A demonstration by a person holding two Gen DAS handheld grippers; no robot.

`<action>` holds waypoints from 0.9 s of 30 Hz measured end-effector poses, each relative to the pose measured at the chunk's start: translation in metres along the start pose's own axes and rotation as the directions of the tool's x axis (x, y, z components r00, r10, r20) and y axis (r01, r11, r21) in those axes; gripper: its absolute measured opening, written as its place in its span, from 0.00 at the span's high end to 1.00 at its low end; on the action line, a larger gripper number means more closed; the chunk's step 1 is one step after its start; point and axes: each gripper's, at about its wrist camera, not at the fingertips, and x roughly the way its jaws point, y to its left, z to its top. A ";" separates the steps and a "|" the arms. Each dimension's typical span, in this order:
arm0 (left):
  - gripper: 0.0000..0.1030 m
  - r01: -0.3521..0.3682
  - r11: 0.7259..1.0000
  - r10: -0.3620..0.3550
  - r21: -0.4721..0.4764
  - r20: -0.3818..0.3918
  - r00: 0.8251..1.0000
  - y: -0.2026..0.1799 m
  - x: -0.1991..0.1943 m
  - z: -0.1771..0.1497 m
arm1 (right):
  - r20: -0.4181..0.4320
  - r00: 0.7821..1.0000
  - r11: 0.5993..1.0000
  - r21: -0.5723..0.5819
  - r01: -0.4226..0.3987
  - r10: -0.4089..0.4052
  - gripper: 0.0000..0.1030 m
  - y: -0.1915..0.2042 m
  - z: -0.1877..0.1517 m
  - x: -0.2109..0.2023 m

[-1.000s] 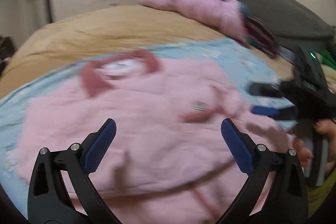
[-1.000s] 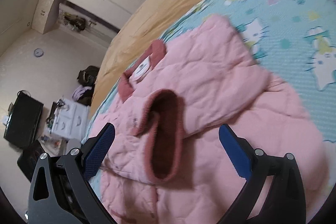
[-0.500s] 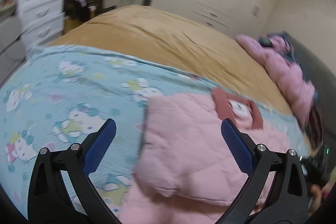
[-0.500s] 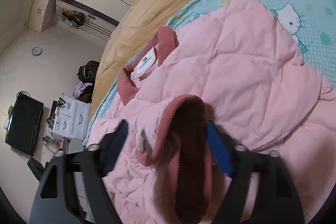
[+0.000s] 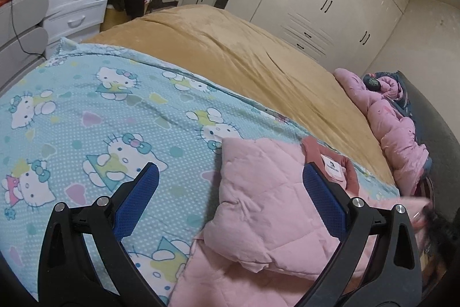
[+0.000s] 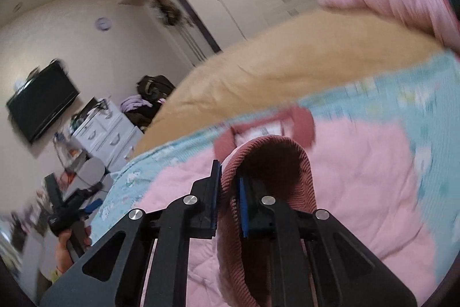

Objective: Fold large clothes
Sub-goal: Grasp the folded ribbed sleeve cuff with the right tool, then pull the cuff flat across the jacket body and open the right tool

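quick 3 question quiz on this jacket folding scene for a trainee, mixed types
1. True or false: the left claw is shut on the pink jacket.
2. Which part of the jacket is the right claw clamping? A) neck label B) ribbed cuff C) hem
3. Fill in: the jacket lies on a light blue ____-print sheet.

Key
1. False: it stands open, gripping nothing.
2. B: the ribbed cuff is pinched between its pads.
3. Cat: white cartoon cats with bows.
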 end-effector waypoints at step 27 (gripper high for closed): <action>0.69 0.174 0.958 -0.112 0.227 -0.262 0.959 -0.089 0.078 -0.070 | 0.035 0.981 0.982 -0.024 0.190 -0.189 0.90 -0.070 -0.020 0.001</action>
